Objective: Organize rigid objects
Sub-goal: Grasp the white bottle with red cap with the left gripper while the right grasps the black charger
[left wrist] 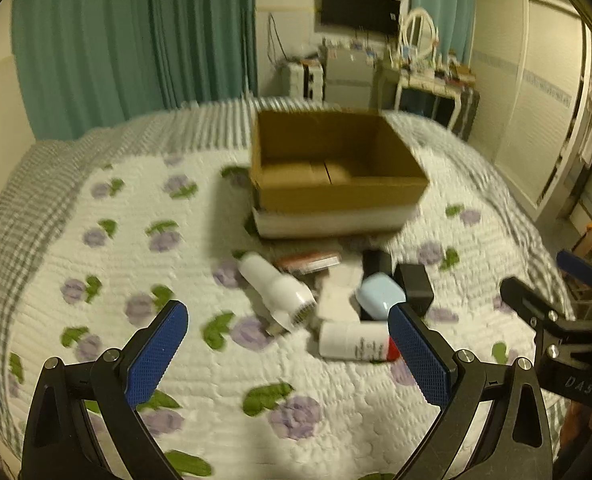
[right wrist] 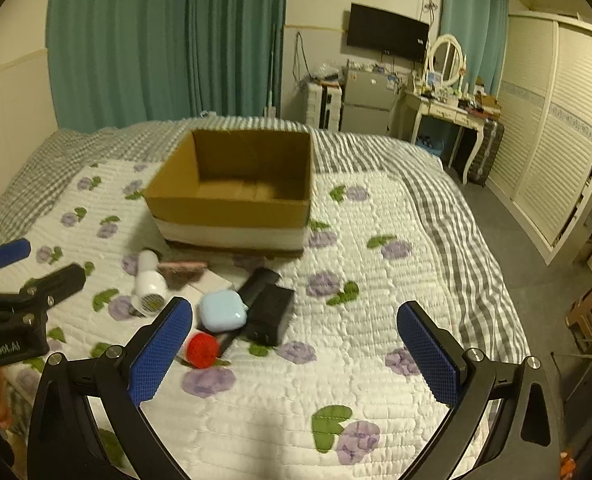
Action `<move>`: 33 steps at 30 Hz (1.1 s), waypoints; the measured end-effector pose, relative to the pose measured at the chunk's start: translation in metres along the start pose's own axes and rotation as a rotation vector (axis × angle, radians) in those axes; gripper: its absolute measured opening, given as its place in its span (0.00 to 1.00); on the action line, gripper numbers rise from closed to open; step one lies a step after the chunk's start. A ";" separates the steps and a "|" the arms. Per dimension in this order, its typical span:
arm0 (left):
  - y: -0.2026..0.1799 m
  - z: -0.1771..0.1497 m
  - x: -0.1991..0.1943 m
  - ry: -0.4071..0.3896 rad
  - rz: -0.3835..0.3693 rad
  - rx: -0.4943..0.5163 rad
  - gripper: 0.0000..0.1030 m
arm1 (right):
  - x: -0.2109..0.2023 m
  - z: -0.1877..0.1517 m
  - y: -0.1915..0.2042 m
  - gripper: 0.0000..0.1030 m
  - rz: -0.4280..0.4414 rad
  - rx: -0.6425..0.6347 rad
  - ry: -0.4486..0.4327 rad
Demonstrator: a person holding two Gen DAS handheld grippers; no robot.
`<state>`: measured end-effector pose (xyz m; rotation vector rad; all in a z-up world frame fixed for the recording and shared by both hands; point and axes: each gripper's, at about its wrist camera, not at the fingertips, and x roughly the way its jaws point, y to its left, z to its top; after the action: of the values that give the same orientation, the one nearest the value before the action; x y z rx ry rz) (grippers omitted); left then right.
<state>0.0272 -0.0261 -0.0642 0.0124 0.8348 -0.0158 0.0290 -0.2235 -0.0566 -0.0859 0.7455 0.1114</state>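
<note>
An open cardboard box (left wrist: 335,168) (right wrist: 236,188) stands on the bed, nothing visible inside. In front of it lies a small heap: a white lint shaver (left wrist: 276,288) (right wrist: 148,284), a light blue case (left wrist: 379,294) (right wrist: 220,312), a white bottle with a red cap (left wrist: 355,342) (right wrist: 202,350), black blocks (left wrist: 413,284) (right wrist: 270,312), a pink-edged flat item (left wrist: 309,262) (right wrist: 182,267). My left gripper (left wrist: 288,360) is open and empty, just short of the heap. My right gripper (right wrist: 296,356) is open and empty, right of the heap.
The bed has a white quilt with purple flowers (right wrist: 375,280) and a grey striped cover behind. The floor (right wrist: 515,248) lies right of the bed, with a dresser (right wrist: 443,108) and wardrobe doors (right wrist: 555,140) beyond. Each gripper shows in the other's view (left wrist: 555,320) (right wrist: 16,288).
</note>
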 end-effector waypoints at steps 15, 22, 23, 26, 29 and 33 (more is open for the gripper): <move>-0.045 -0.025 0.105 0.312 -0.121 0.036 0.99 | 0.071 -0.019 -0.039 0.97 0.015 0.020 0.149; -0.040 -0.025 0.109 0.286 -0.174 0.031 0.84 | 0.096 -0.014 -0.032 0.97 0.041 0.002 0.187; -0.038 -0.025 0.106 0.282 -0.181 0.037 0.77 | 0.098 -0.014 -0.030 0.97 0.048 0.002 0.191; -0.034 -0.026 0.105 0.287 -0.217 0.030 0.77 | 0.104 -0.012 -0.024 0.97 0.072 0.002 0.198; -0.030 -0.023 0.103 0.299 -0.238 0.011 0.77 | 0.110 -0.011 -0.017 0.97 0.081 0.000 0.207; -0.022 -0.017 0.079 0.267 -0.170 0.057 0.77 | 0.115 -0.011 -0.010 0.96 0.107 -0.004 0.227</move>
<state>0.0678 -0.0489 -0.1342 -0.0031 1.1000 -0.2019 0.1068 -0.2267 -0.1430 -0.0628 0.9767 0.2079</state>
